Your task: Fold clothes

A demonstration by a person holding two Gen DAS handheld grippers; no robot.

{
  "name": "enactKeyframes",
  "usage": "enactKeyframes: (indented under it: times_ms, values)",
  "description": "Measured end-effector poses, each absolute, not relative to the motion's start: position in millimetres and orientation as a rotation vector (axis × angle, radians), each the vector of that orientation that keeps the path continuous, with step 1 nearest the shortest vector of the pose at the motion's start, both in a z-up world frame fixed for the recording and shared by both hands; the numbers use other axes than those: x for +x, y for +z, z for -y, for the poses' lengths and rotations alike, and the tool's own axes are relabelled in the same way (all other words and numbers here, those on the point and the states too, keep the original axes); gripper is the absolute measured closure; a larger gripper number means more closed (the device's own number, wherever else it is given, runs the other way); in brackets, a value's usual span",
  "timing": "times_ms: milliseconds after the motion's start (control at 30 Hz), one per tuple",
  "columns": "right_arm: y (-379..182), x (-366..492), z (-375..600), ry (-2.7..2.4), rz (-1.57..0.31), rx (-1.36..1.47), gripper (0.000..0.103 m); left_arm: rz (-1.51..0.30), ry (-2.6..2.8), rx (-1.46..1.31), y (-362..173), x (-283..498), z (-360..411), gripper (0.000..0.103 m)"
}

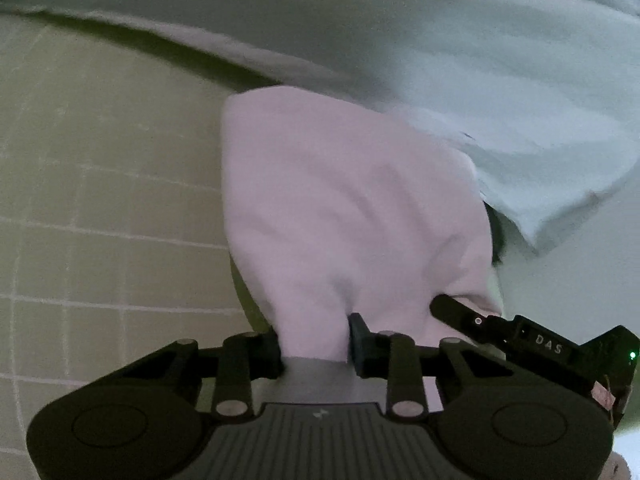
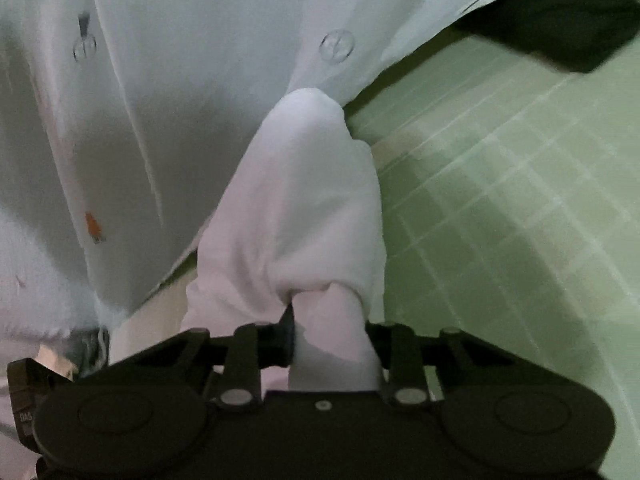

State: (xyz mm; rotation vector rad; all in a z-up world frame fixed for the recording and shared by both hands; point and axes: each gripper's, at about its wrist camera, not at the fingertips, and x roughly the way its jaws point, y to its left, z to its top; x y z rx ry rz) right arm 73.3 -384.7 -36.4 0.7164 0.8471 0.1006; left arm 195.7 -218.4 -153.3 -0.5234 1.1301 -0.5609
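A white garment point(image 1: 344, 200) hangs bunched from my left gripper point(image 1: 314, 344), whose black fingers are shut on a fold of it. The rest of the cloth spreads pale and blurred across the top right of the left wrist view. In the right wrist view the same white garment point(image 2: 296, 200) runs up from my right gripper point(image 2: 330, 340), which is shut on another bunched fold. Two clear buttons point(image 2: 337, 46) and a small orange tag point(image 2: 94, 227) show on the cloth to the left. The right gripper point(image 1: 500, 328) also shows at the lower right of the left wrist view.
A green cutting mat with a white grid point(image 1: 100, 208) lies under the cloth, seen also as the mat point(image 2: 500, 200) on the right of the right wrist view. A dark object point(image 2: 568, 20) sits at the top right corner there.
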Motion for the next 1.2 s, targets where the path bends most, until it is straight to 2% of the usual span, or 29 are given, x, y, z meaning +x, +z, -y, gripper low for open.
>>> enactKeyframes:
  times_ms: [300,500,700,733,767,800,867,933,967,1000,1067,1200]
  values:
    - [-5,6,502,-0.011,-0.691,0.773,0.076,-1.036,-0.676,-0.516,-125,170,371,0.070]
    - [22,14,634,0.044,-0.634,0.674,0.076,-0.970,-0.748,-0.514,-107,153,475,0.071]
    - [66,60,738,0.084,-0.646,0.466,0.075,-0.951,-0.646,-0.400,-101,168,540,0.070]
    - [70,74,747,0.086,-0.655,0.387,0.073,-0.948,-0.628,-0.380,-100,170,550,0.070]
    - [69,84,754,0.078,-0.665,0.332,0.065,-0.945,-0.609,-0.360,-99,173,561,0.067]
    - [64,97,758,0.049,-0.682,0.285,0.058,-0.942,-0.590,-0.340,-98,176,571,0.061]
    - [55,115,759,-0.018,-0.700,0.203,0.034,-0.936,-0.553,-0.300,-96,181,592,0.058]
    - [49,120,752,-0.086,-0.688,0.141,0.028,-0.929,-0.516,-0.260,-94,187,612,0.058]
    - [46,123,748,-0.121,-0.681,0.109,0.022,-0.925,-0.497,-0.241,-93,190,623,0.055]
    - [43,126,744,-0.155,-0.675,0.078,0.021,-0.922,-0.478,-0.221,-92,193,633,0.044]
    - [36,124,740,-0.160,-0.674,0.090,0.014,-0.887,-0.455,-0.163,-85,186,631,0.029]
    - [23,102,730,-0.163,-0.702,0.160,0.011,-0.794,-0.445,-0.060,-70,165,625,0.016]
